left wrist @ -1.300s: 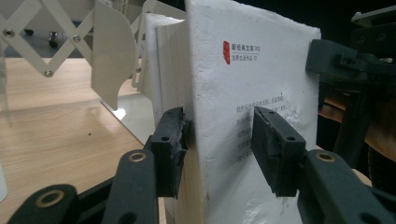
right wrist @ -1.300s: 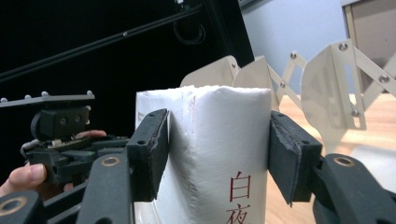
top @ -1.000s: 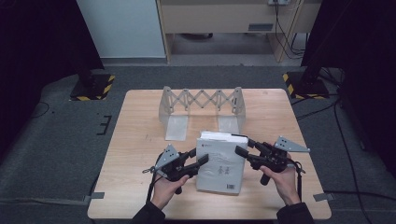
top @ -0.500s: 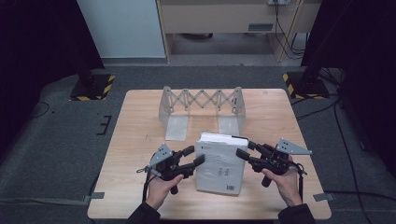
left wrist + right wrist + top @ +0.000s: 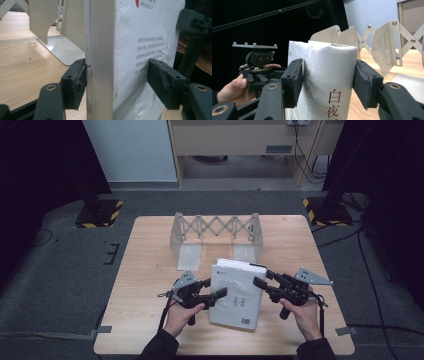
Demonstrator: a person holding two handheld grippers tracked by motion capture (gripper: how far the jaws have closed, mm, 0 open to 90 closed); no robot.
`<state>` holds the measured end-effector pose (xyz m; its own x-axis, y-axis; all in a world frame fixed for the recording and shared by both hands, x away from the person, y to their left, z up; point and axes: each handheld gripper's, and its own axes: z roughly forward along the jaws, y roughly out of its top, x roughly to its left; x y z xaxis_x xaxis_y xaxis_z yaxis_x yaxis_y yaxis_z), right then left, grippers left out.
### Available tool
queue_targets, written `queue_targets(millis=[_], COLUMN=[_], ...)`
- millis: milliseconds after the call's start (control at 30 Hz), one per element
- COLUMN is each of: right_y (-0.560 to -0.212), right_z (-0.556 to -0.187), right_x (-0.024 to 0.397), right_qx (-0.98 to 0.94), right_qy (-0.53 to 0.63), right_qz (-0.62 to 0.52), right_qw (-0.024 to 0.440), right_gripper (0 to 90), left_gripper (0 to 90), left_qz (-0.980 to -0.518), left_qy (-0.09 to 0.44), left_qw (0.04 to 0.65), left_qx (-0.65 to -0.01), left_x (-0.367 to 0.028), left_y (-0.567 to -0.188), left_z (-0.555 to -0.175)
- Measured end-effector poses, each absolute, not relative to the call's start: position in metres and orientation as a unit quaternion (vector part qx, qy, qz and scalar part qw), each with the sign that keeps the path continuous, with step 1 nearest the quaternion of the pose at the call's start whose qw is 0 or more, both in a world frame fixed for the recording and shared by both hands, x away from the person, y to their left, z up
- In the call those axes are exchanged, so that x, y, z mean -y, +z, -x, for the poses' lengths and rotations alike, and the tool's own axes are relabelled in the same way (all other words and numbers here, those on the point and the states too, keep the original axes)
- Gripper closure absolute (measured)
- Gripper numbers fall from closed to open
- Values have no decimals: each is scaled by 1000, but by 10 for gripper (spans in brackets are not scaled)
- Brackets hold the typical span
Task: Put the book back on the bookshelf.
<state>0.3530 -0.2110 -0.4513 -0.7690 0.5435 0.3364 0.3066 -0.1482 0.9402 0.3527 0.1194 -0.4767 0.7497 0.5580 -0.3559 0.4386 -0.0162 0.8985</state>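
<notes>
**Whites, Blacks and Pale Wood**

White paperback book (image 5: 236, 295): white cover with small dark print, a red mark near the top edge, a black barcode at the lower corner, two small grey figures mid-cover. Red characters down the white rounded spine, in the right gripper view. Cream page edges, faintly speckled. Left black two-jaw claw (image 5: 216, 290) and right black two-jaw claw (image 5: 261, 278): matt black throughout, brass-coloured rivets at the joints, light grey three-cornered plates on top. Silver-grey metal accordion bookstand (image 5: 216, 231), criss-cross lattice pattern between its ends. Light wooden desk (image 5: 150, 270), pale tan with fine grain. Dark grey carpet floor (image 5: 65, 270); yellow-and-black hazard stripes on two black stand bases (image 5: 97, 213).
</notes>
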Motion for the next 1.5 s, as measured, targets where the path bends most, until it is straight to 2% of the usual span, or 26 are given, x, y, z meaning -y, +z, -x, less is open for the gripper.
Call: queue_targets(millis=[200,400,667,967,1233,1333,1500], right_y=[-446,-443,-439,-431,-419,-417,-416], right_z=[-352,-350,-347,-353,-359,-360,-363], right_x=[206,208,197,181,182,181,180], right_qx=[-645,-655,-677,-693,-698,-697,-701], right_qy=[690,689,680,671,669,670,665], right_qz=[-313,-298,-273,-255,-246,-246,-249], right_qw=[98,88,65,64,64,59,60], right_gripper=[454,450,359,294,311,357,355], left_gripper=[327,315,295,282,281,281,271], left_qz=[-720,-717,-707,-720,-721,-719,-718], left_qy=[88,85,73,56,54,51,58], left_qw=[606,618,632,616,614,613,607], left_qx=[-325,-312,-309,-314,-316,-323,-336], left_x=[-121,-123,-128,-130,-130,-133,-141], left_y=[-472,-474,-479,-489,-492,-493,-495], left_z=[-352,-347,-336,-334,-335,-335,-335])
